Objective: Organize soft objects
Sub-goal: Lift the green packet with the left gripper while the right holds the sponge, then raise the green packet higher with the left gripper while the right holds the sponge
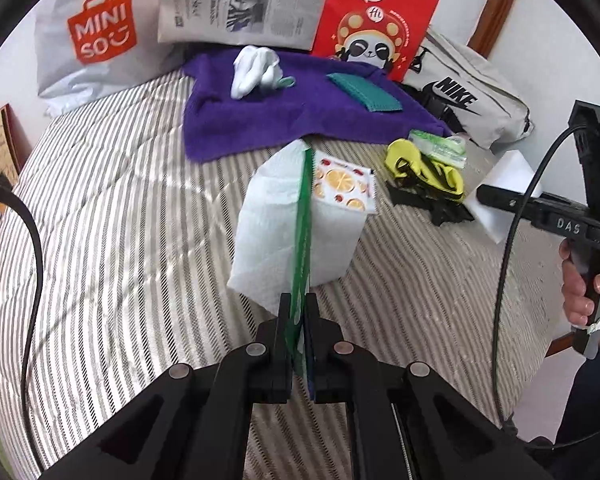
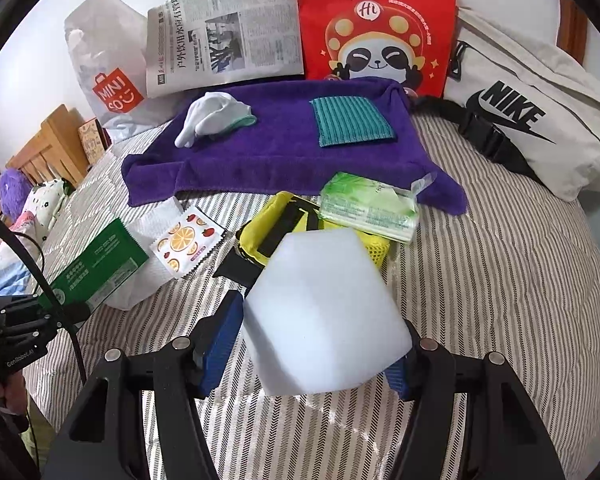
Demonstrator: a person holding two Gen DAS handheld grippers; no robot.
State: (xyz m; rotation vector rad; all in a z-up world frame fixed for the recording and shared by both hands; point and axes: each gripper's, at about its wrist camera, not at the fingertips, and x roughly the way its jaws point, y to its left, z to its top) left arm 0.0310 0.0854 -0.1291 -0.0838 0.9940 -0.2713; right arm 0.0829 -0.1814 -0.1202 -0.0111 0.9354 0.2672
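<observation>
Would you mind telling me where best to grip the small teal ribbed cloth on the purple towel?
Probably the near short edge of the small teal ribbed cloth, from above: it lies flat on the purple towel, so pinching that free edge likely avoids gathering towel.

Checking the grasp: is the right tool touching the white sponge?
Touching. The right wrist view shows the right tool with both blue pads pressed against the white sponge.

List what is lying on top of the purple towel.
On the purple towel lie white gloves and a teal ribbed cloth, apart from each other. Whatever is under the towel is covered.
</observation>
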